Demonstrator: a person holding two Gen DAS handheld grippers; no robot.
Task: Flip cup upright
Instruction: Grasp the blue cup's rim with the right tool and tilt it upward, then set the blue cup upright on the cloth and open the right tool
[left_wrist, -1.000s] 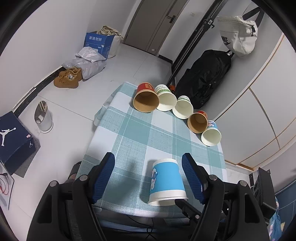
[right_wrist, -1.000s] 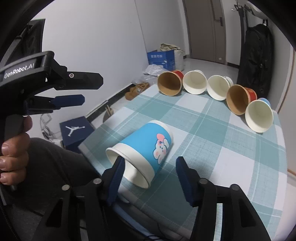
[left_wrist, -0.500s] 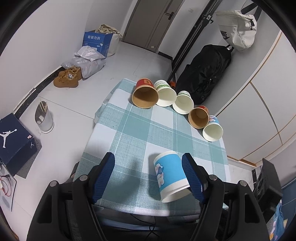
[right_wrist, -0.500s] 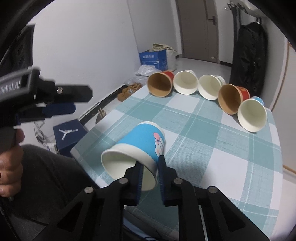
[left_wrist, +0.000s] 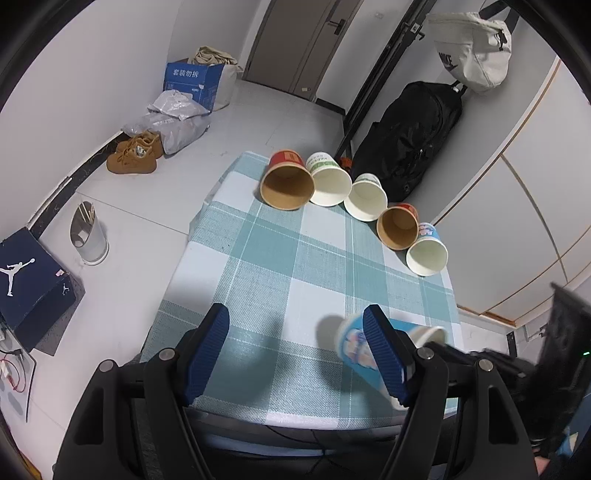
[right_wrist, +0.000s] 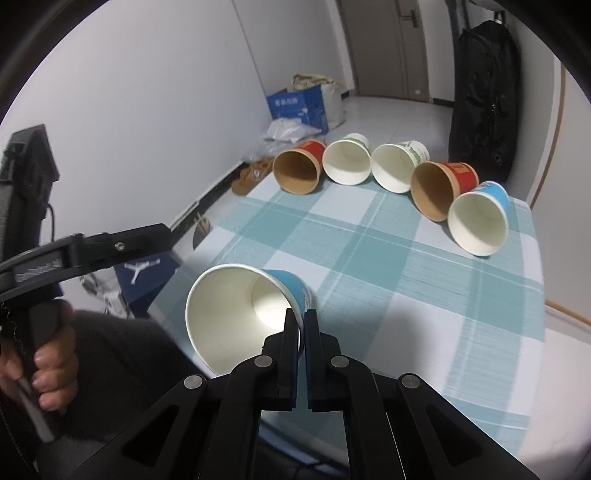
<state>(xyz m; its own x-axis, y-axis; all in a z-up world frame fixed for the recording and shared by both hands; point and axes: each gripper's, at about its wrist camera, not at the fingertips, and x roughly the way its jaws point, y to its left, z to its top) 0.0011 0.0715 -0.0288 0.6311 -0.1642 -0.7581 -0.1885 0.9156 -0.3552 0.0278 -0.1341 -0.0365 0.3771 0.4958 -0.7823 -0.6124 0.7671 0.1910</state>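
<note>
A blue paper cup (right_wrist: 236, 310) with a white inside is pinched by its rim wall in my right gripper (right_wrist: 301, 319). The cup is lifted off the checked tablecloth (right_wrist: 369, 258) and tilted, its mouth facing the camera. In the left wrist view the same blue cup (left_wrist: 354, 343) is blurred, behind my right finger pad. My left gripper (left_wrist: 297, 325) is open and empty above the table's near edge, to the left of the cup.
Several paper cups lie on their sides in a row at the table's far edge: a red one (left_wrist: 286, 181), white ones (left_wrist: 328, 181), another red (left_wrist: 399, 225), a blue (left_wrist: 426, 251). A black bag (left_wrist: 410, 136), shoebox (left_wrist: 33, 280) and bin (left_wrist: 88, 236) stand on the floor.
My right gripper shut on the blue cup's rim wall, lifted it off the cloth and tilted it so the mouth turns up. The left gripper rose and drew back slightly.
</note>
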